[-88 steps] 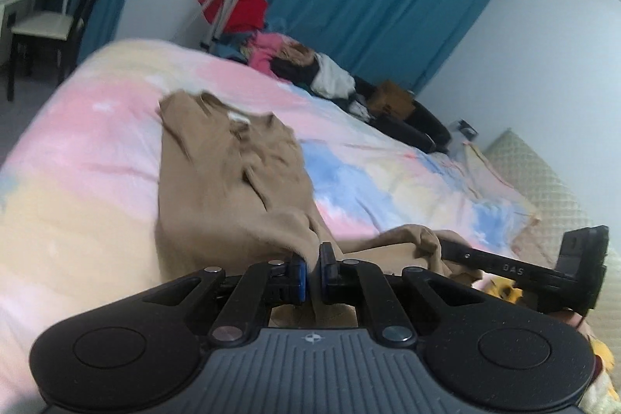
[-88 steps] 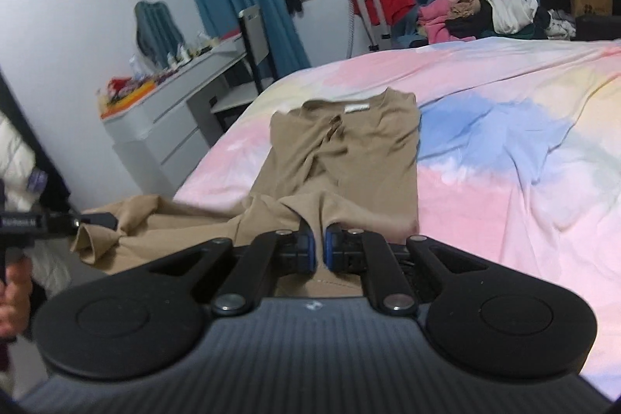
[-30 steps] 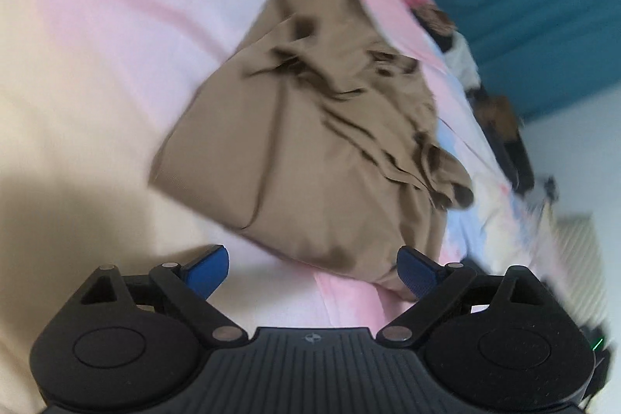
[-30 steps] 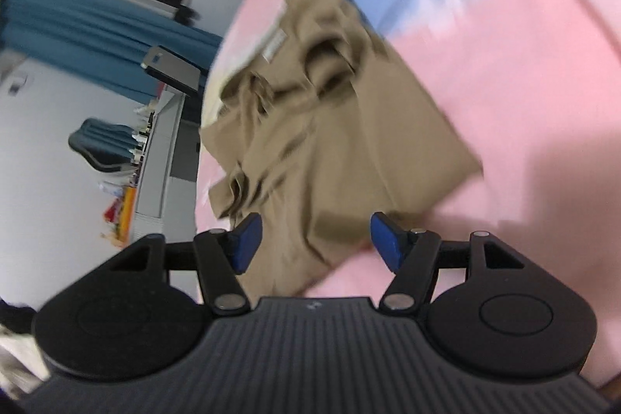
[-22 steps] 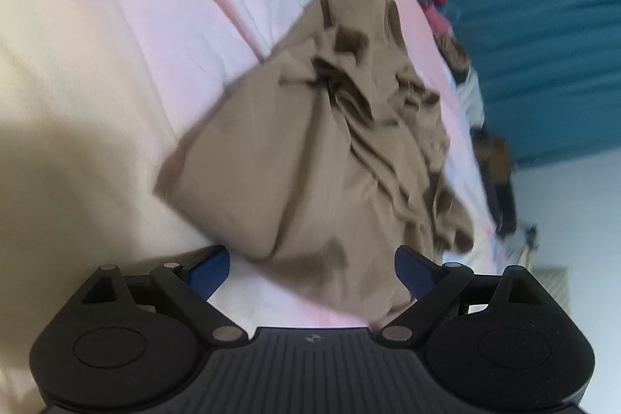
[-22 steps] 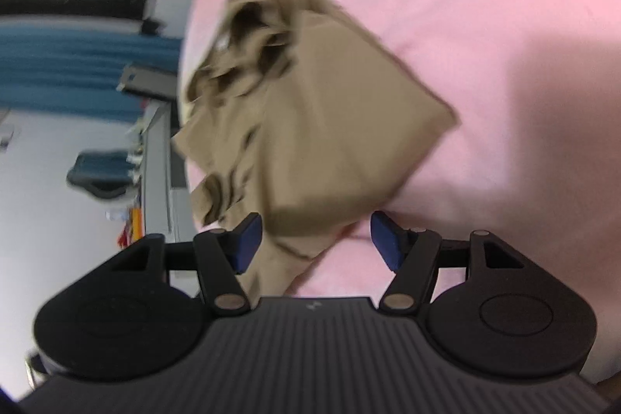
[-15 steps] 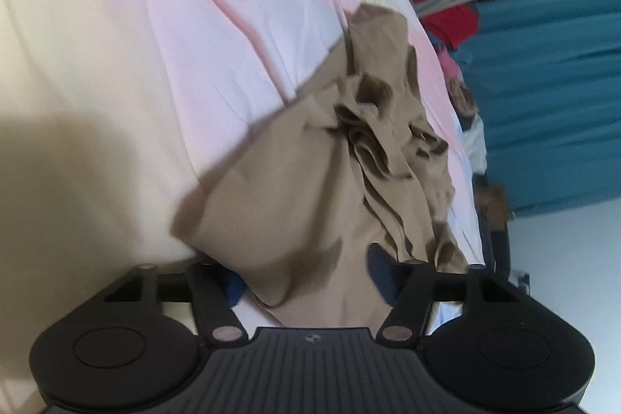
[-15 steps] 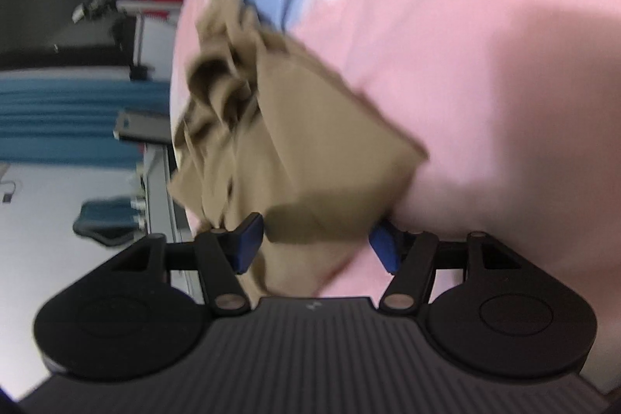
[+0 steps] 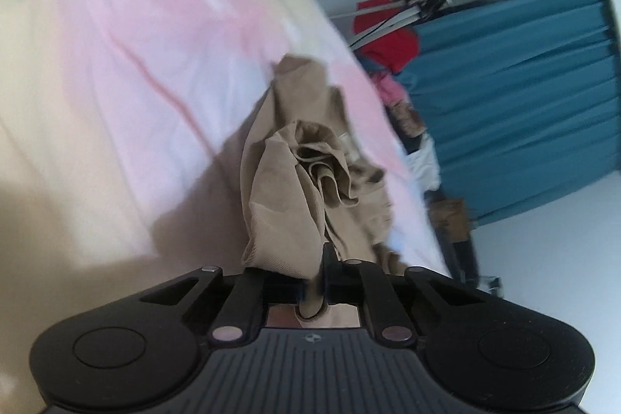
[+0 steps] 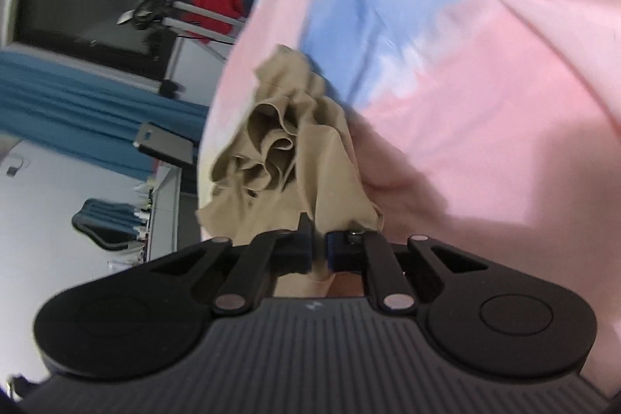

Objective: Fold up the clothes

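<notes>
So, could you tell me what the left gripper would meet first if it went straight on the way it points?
The left gripper is already shut on the tan shirt, so it would push into that bunched cloth first, probably the bed beyond; depth is unclear.

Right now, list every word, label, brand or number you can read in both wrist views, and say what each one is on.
None can be read.
Left gripper: a small round emblem on its body, no letters.
Right gripper: a faint mark on its body, too blurred to read.
Tan garment: a pale tag near its folds, too small and blurred to read.
</notes>
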`<state>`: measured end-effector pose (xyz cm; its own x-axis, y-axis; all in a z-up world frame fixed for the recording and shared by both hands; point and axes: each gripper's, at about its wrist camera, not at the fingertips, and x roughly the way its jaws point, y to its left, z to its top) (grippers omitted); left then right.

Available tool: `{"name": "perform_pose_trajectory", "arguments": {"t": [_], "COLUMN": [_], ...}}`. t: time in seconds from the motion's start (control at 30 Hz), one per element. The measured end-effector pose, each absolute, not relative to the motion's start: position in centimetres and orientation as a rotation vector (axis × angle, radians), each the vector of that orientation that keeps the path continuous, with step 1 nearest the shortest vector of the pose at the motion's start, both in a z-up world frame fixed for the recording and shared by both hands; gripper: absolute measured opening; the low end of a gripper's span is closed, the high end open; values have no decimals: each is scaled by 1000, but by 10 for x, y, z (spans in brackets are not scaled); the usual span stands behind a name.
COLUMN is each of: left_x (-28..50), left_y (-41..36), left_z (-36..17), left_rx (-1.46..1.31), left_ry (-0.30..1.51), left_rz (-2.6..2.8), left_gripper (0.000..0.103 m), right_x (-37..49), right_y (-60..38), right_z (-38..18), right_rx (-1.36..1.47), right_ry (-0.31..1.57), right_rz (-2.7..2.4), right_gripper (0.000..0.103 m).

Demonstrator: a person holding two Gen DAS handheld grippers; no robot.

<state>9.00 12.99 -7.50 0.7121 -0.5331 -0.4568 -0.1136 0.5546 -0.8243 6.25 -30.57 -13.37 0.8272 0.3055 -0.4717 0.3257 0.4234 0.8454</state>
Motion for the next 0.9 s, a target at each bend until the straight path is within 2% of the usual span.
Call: {"name": "perform_pose_trajectory", "arguments": {"t": [0.17, 0.4, 0.53, 0.7, 0.9], "left_x": [48, -49, -71, -36, 58], "left_y": [138, 139, 143, 146, 139], "left_z": [-41, -10, -2, 3, -4], "left_rx": [-968, -873, -922, -1011, -1076], "left_ry": [744, 741, 761, 760, 784], "left_rz": [-290, -285, -280, -238, -157], "left_gripper": [8, 8, 8, 9, 9], "right_x": [31, -35, -51, -28, 44], "right_y": [-304, -297, -301, -305, -304], "right_z": [-99, -73, -60, -52, -57], "right_rx": [1119, 1065, 1095, 1161, 1229], "right_ry": [618, 771, 778, 759, 733], "right_rz": [29, 56, 56, 34, -15], "right_gripper": [9, 9, 9, 9, 10]}}
